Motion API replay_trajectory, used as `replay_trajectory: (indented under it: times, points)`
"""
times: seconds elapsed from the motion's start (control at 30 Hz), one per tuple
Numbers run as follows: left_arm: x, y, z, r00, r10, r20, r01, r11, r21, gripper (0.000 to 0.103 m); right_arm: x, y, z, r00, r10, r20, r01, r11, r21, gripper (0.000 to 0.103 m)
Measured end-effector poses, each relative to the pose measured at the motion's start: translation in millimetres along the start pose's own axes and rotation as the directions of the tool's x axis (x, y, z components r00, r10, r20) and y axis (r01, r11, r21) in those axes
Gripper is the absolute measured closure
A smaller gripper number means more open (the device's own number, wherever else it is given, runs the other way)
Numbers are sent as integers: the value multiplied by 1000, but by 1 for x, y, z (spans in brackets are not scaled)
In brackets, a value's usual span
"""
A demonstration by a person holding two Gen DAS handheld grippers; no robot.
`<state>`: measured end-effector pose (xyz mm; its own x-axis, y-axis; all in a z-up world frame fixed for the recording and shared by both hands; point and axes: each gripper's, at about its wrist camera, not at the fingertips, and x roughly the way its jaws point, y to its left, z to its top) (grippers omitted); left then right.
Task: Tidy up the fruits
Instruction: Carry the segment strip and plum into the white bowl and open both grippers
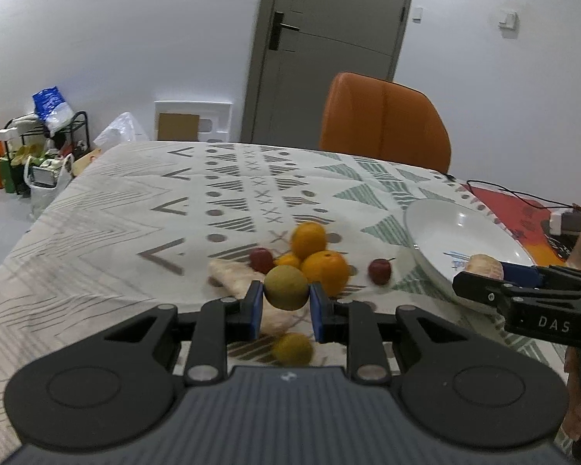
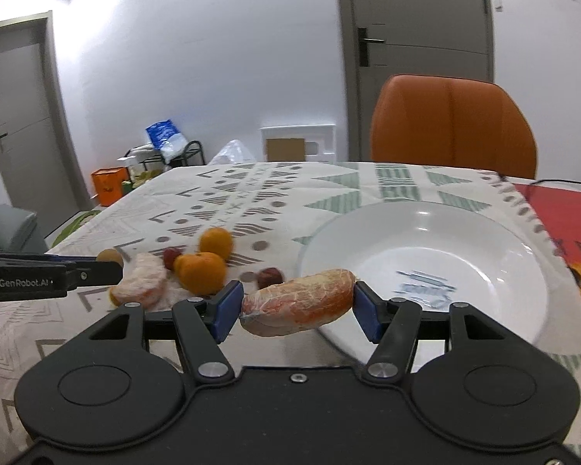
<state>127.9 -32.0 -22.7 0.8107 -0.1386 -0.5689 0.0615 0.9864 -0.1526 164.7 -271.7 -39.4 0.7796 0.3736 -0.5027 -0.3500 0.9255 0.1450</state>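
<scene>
My left gripper point(image 1: 285, 302) is shut on a yellow-green round fruit point(image 1: 286, 286), held above the patterned tablecloth. Behind it lie two oranges point(image 1: 324, 271), a small tangerine point(image 1: 287, 261), two small red fruits point(image 1: 379, 271) and a wrapped peeled segment point(image 1: 232, 275). Another yellow fruit point(image 1: 292, 348) lies under the gripper. My right gripper point(image 2: 296, 308) is shut on a wrapped peeled citrus segment point(image 2: 298, 302), held at the near left rim of the white plate point(image 2: 464, 240). The plate point(image 1: 445, 232) holds no fruit. The right gripper also shows in the left wrist view point(image 1: 480, 275).
An orange chair point(image 1: 383, 124) stands behind the table's far edge. A red mat with a cable and a white adapter point(image 1: 565, 223) lies right of the plate. Another wrapped segment point(image 2: 141, 285) and oranges point(image 2: 203, 267) lie left of the right gripper.
</scene>
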Motion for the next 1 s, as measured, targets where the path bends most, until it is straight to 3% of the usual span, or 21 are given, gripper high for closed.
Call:
replay_trajectory:
  times: [0.53, 1.0]
  points:
    - [21, -53, 7, 997, -80, -22, 82, 993, 88, 80, -17, -49, -7, 995, -97, 18, 95, 993, 70, 44]
    - [39, -87, 15, 986, -163, -36, 166, 975, 148, 80, -21, -64, -8, 979, -200, 47, 195, 976, 101, 39]
